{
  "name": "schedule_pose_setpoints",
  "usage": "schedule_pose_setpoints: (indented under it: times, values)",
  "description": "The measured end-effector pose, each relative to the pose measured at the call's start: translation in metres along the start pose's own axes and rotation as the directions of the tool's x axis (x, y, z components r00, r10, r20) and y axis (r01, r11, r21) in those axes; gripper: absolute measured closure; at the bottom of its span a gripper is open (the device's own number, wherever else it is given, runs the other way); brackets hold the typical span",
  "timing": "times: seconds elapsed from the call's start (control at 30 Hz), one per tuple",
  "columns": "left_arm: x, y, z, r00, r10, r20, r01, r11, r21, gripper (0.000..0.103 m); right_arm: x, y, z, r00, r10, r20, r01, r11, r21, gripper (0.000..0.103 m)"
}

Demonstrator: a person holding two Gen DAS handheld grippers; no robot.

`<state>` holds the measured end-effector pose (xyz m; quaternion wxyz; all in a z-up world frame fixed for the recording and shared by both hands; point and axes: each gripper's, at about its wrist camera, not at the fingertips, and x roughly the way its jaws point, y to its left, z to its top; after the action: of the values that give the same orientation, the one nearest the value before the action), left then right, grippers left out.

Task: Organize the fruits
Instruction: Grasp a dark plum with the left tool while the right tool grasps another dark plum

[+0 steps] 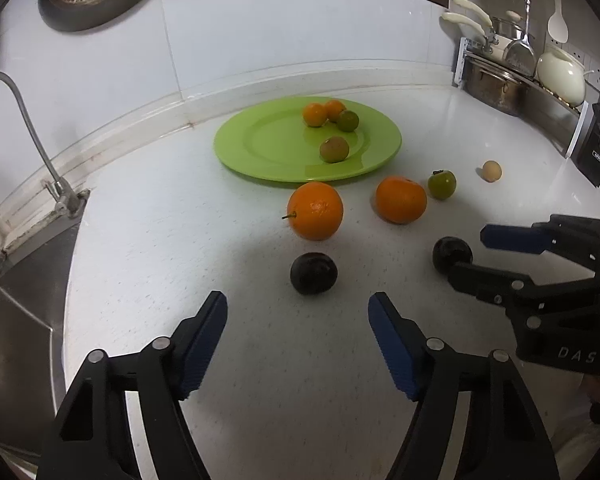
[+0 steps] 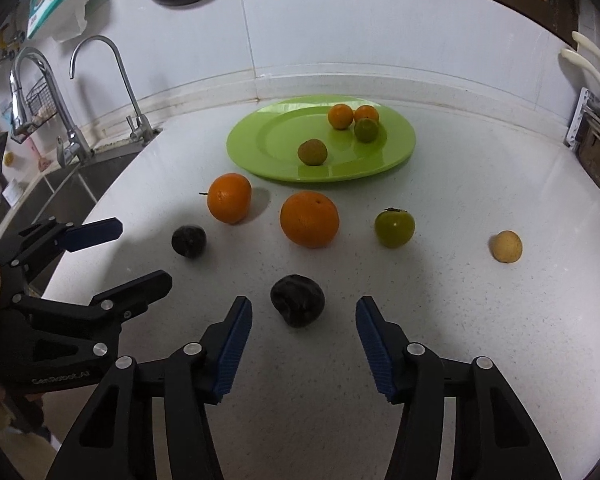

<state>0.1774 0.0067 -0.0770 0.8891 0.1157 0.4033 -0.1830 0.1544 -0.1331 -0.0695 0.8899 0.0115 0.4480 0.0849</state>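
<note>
Both claws open, empty, over the desk (image 2: 460, 320). Left claw (image 1: 298, 322) faces a dark fruit (image 1: 313, 273); right claw (image 2: 304, 322) faces another (image 2: 297, 300). Plate (image 2: 260, 148) holds 4 small fruits. 2 oranges (image 2: 309, 219), green fruit (image 2: 394, 227), tan fruit (image 2: 507, 246) sit on desk nr plate.

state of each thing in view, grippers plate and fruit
left hand-held gripper: open, empty
right hand-held gripper: open, empty
green plate: holds four small fruits
two oranges: on counter
two dark fruits: on counter, ungrasped
green persimmon: on counter
</note>
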Motion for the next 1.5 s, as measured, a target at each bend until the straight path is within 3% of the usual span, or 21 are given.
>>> schedule_pose_setpoints:
  times: [0.1, 0.73, 1.5]
  values:
    - [0.005, 0.000, 0.003, 1.000, -0.005, 0.000, 0.005, 1.000, -0.002, 0.034, 0.004, -0.002, 0.001, 1.000, 0.014, -0.009, -0.013, 1.000, 0.006, 0.054]
    - [0.032, -0.001, 0.013, 0.996, -0.074, -0.056, 0.069, 0.995, -0.075, 0.074, 0.015, -0.001, 0.005, 0.998, 0.051, -0.041, -0.051, 0.999, 0.000, 0.070]
    - [-0.011, -0.003, 0.016, 0.999, -0.038, 0.019, 0.040, 0.997, -0.069, 0.074, -0.012, 0.005, 0.019, 0.998, 0.056, 0.037, -0.055, 0.998, -0.027, 0.070]
